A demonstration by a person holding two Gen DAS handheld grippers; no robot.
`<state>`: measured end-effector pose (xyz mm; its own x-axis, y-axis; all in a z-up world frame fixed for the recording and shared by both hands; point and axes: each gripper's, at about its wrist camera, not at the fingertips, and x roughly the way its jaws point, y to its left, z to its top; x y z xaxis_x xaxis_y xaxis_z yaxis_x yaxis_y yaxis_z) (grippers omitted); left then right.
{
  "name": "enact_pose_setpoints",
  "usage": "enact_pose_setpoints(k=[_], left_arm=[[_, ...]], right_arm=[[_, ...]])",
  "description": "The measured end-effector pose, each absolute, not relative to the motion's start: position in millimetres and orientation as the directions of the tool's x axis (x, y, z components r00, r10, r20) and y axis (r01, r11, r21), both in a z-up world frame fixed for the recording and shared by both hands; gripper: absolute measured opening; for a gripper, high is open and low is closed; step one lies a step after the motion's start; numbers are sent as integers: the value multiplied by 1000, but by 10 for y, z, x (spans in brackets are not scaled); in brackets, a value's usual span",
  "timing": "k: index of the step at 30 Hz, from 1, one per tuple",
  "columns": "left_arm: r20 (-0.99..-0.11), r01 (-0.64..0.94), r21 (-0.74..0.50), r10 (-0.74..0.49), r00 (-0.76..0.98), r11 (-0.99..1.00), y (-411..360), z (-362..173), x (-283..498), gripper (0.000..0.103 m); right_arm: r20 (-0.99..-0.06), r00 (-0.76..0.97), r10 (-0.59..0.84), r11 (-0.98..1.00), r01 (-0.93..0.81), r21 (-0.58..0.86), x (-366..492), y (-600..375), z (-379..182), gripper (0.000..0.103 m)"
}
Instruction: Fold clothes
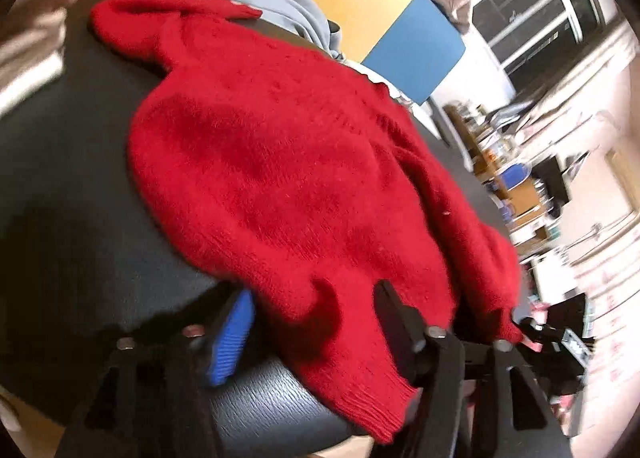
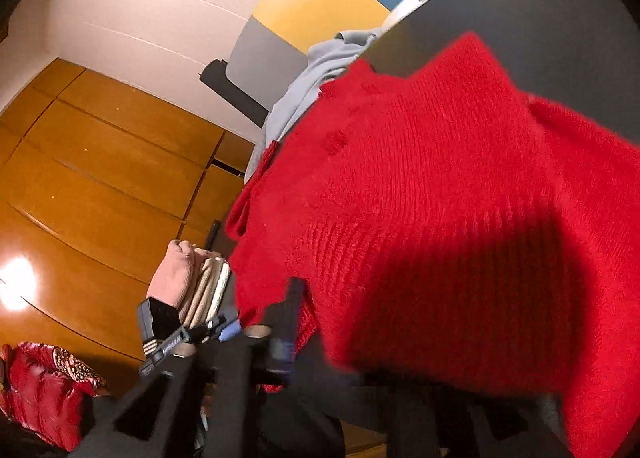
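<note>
Red knit sweater [image 1: 280,178] lies spread on a dark bench [image 1: 72,186], body mostly flat with some bumps, one sleeve [image 1: 180,14] stretched toward the far end, ribbed hem [image 1: 372,406] hanging a bit over the near bench edge. In the left wrist view the left claw [image 1: 308,322] sits at that near hem: blue-padded finger [image 1: 234,338] on the left, black finger [image 1: 396,322] on the right, jaws apart, a fold of hem lying loose between them and the pads not pressing it. A light blue garment [image 1: 280,6] is bunched behind the sweater at the far bench edge, touching or just under the sleeve. Beyond it, yellow, blue and grey panels [image 1: 384,18] and blurred shelving. The right wrist view sees the sweater [image 2: 420,198] from the other side, filling the right half, rib lines clear, a dark shadow across the near part. The right claw [image 2: 320,338] is blurred at the bottom; one finger [image 2: 292,322] with a blue pad shows at the sweater's edge, the other is hidden under the knit, so I cannot tell whether it stands open or grips. Same view: the person's hand [image 2: 176,274] on a cream handle with black gear at the bench's edge, the light blue garment [image 2: 304,98] draped over the bench side, wooden floor [image 2: 100,178], and a red patterned cloth [image 2: 44,390] down in the lower left corner.
</note>
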<state>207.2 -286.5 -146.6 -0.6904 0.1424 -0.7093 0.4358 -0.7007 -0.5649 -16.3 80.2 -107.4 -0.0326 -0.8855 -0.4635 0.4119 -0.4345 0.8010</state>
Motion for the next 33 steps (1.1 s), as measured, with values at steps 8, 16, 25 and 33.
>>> enact_pose_setpoints(k=[8, 16, 25, 33], left_arm=[[-624, 438, -735, 264, -735, -518, -3244, -1749, 2257, 16], [-690, 442, -639, 216, -691, -629, -3060, -1637, 2206, 26], [-787, 405, -355, 36, -615, -843, -2767, -1471, 2286, 17], [-733, 379, -451, 93, -674, -808, -2872, -1504, 2398, 30]], right_arm=[[-525, -18, -851, -493, 376, 785, -45, 770, -1244, 52], [-538, -76, -840, -529, 336, 779, 55, 880, -1130, 69], [-530, -92, -843, -534, 261, 804, 43, 989, -1215, 79], [-430, -56, -901, -429, 257, 866, -43, 1074, -1325, 83]])
